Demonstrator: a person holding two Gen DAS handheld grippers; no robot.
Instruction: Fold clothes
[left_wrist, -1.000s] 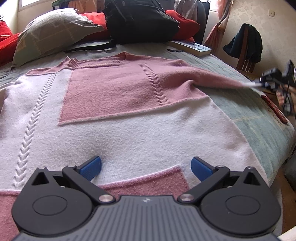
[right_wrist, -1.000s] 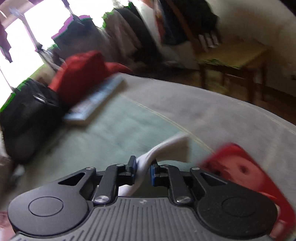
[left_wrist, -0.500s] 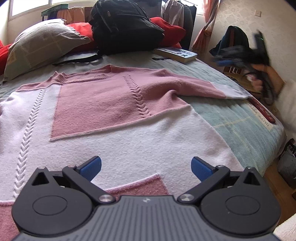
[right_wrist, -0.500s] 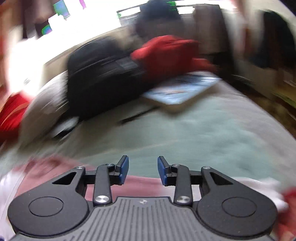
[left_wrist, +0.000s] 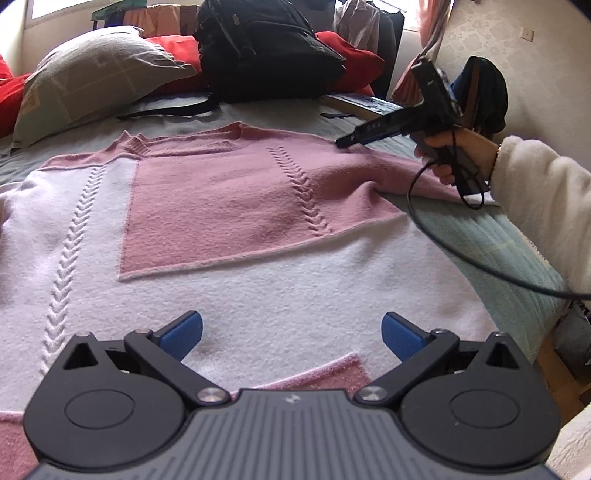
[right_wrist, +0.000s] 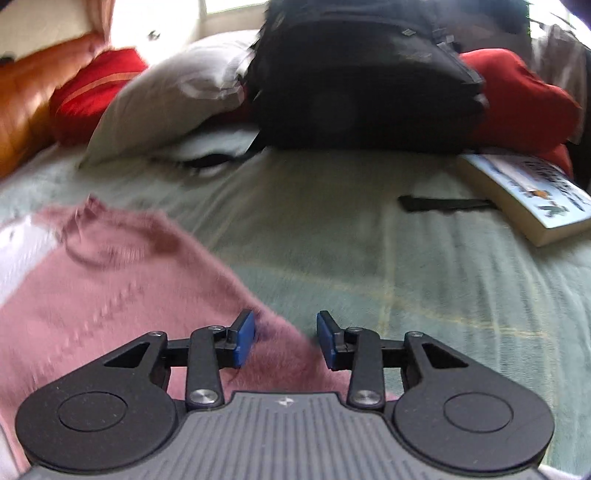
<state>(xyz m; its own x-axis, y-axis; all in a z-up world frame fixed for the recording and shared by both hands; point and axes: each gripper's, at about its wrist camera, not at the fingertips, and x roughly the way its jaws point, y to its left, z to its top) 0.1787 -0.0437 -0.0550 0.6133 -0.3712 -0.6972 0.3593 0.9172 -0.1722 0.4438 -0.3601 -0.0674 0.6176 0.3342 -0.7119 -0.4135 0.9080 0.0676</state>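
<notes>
Sweater (left_wrist: 236, 206) flat on bed (right_wrist: 369, 236), ready for folding; left claw (left_wrist: 291, 332) wide open, empty, at 6 o'clock; right claw (right_wrist: 286, 338) opening, unclamped, over shoulder edge, 2 o'clock.

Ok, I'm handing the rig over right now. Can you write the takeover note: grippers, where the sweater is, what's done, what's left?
Left gripper: open, nothing held, above the sweater's white lower body.
Right gripper: jaws opening, nothing gripped, over the pink shoulder edge; the person's hand holds it there.
Sweater: pink and white, flat on the green bedspread, right sleeve stretched toward the bed's side.
Backpack, grey pillow and book lie beyond the collar, clear of the sweater.
Done: sweater spread out.
Left: no fold visible yet; sleeves and body are all to do.
</notes>
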